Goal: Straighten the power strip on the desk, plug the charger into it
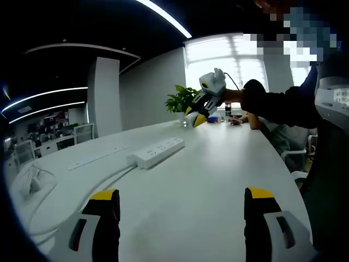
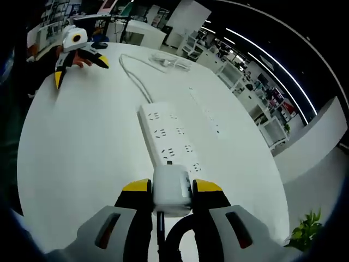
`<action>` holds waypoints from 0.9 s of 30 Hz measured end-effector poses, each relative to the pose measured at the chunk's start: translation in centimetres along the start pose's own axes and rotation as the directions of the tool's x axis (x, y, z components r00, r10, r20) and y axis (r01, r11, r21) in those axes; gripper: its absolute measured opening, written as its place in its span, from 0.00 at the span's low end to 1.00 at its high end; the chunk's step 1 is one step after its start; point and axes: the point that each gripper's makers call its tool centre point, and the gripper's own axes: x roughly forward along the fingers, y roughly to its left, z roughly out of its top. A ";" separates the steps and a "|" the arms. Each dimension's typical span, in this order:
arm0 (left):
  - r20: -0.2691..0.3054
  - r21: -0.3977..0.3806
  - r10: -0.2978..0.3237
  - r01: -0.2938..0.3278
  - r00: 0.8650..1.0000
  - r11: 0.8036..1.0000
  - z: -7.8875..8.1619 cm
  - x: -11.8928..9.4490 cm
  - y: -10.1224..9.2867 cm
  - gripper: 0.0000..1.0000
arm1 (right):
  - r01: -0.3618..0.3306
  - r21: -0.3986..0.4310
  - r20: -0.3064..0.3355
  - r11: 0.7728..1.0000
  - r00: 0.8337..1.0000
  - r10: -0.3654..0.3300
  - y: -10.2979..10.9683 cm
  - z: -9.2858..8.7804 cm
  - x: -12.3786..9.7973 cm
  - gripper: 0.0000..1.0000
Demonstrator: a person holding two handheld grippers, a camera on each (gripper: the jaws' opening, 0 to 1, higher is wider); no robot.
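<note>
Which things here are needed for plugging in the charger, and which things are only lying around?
For the job:
- power strip
- charger, held in the right gripper
- left gripper, open above the desk

Just lying about:
- potted plant
- loose white cable bundle
- flat socket panel set in the desk

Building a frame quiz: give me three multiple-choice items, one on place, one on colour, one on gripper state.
1. Where does the power strip lie?
A. on the white desk
B. on a chair
C. on the floor

2. What colour are the jaw tips?
A. red
B. yellow
C. green

3. What is the right gripper doing?
A. open
B. shut on nothing
C. shut on the charger

Answers:
1 A, the strip rests flat on the desk.
2 B, yellow tips in both views.
3 C, the white charger sits between its jaws, near the strip's end.
</note>
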 end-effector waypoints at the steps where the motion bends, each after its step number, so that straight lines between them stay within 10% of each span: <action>1: 0.000 -0.001 0.000 0.000 1.000 1.000 0.0 0.0 0.0 0.97 | 0.000 -0.005 -0.006 1.000 1.000 0.000 0.0 0.0 0.1 0.24; 27: -0.002 -0.004 -0.002 0.002 1.000 1.000 -0.3 0.2 0.6 0.97 | -0.041 -0.106 -0.140 0.993 0.990 0.026 -0.4 -1.1 2.4 0.24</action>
